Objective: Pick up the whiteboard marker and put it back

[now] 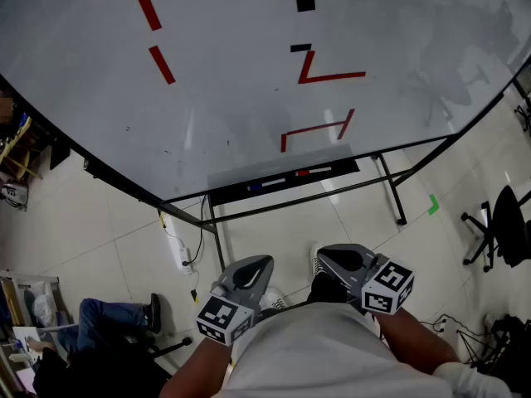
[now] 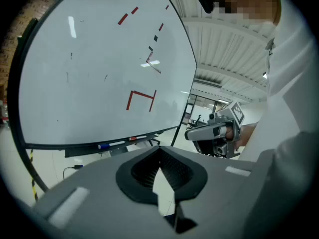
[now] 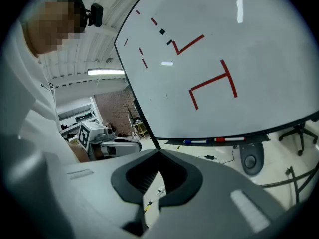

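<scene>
Whiteboard (image 1: 249, 98) on a stand fills the room ahead, a blue-capped marker (image 1: 255, 186) and a red-capped marker (image 1: 303, 173) lying in its tray (image 1: 222, 195), while the left gripper (image 1: 264, 264) and right gripper (image 1: 325, 255), both closed and empty, hang well short, so the task looks unstarted.

Blue marker (image 1: 259, 186) and red marker (image 1: 303, 173) on the whiteboard tray (image 1: 228, 194)

All three views toward whiteboard (image 1: 249, 31)
</scene>
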